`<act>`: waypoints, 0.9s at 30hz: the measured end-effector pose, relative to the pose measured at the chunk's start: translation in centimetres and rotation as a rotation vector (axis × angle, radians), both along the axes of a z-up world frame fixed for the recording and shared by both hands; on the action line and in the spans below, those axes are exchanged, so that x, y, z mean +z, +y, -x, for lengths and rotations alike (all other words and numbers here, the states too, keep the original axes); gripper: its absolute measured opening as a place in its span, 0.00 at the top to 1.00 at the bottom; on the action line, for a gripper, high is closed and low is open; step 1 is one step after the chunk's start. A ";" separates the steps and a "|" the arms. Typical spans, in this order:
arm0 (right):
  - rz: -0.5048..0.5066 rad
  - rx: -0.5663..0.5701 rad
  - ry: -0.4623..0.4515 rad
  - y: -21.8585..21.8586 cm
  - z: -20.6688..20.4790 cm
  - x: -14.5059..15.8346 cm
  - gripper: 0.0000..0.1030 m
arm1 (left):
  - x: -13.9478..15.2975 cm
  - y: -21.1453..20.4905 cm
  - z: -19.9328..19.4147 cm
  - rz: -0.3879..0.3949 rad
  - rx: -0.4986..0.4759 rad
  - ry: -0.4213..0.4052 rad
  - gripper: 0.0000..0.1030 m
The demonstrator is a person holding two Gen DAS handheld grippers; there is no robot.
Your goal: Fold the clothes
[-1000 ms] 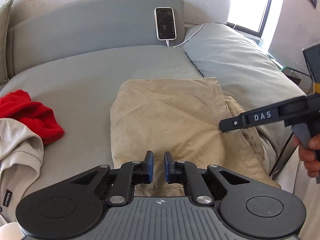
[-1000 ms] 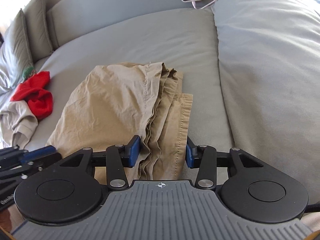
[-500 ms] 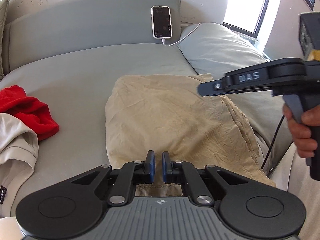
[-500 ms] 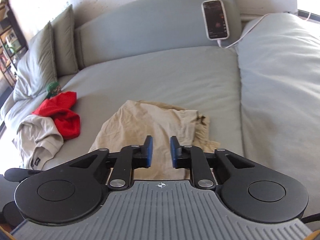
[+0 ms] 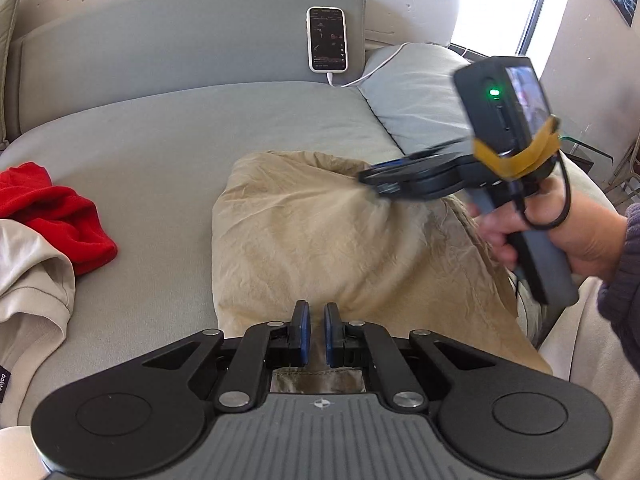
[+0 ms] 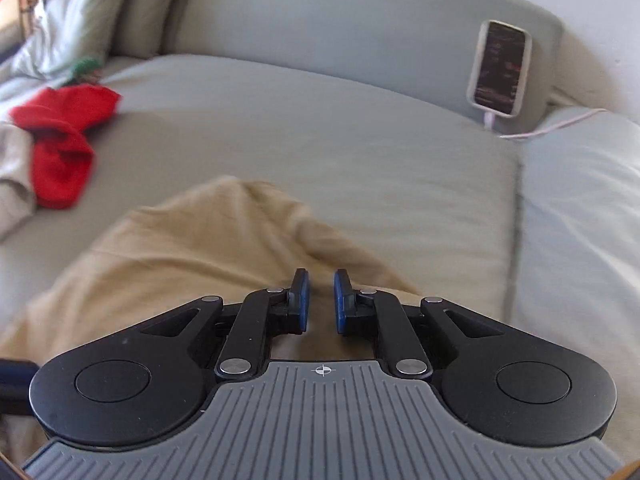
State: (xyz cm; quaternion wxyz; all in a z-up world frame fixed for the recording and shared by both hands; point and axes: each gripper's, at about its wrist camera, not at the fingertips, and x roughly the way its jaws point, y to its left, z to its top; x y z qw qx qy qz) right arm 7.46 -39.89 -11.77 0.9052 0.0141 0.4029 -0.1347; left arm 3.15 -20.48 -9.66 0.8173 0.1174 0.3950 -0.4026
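Observation:
A tan garment [image 5: 312, 240] lies crumpled on the grey bed [image 5: 180, 140]. My left gripper [image 5: 316, 312] is shut on its near edge, with cloth showing between the blue pads. In the left wrist view my right gripper [image 5: 372, 184], held by a person's hand [image 5: 560, 232], pinches the garment's right side, and the cloth tents up toward its tip. In the right wrist view the right gripper [image 6: 320, 280] has its jaws closing, with the tan garment [image 6: 192, 248] between the pads.
A red garment [image 5: 60, 216] and a beige shirt [image 5: 28, 280] lie at the left. A phone [image 5: 327, 39] on a white cable leans against the headboard. A grey pillow [image 5: 420, 96] sits at the back right. The red garment [image 6: 60, 152] also shows at the left in the right wrist view.
The right gripper went from wide open around the garment's right edge to nearly shut on it, then rose and swung left over the garment, pulling the cloth up. The left gripper held still.

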 end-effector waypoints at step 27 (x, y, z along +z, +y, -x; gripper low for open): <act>-0.158 -0.087 -0.137 -0.1 11.9 5.1 0.85 | 0.1 -0.1 0.0 -0.021 0.007 -0.027 0.97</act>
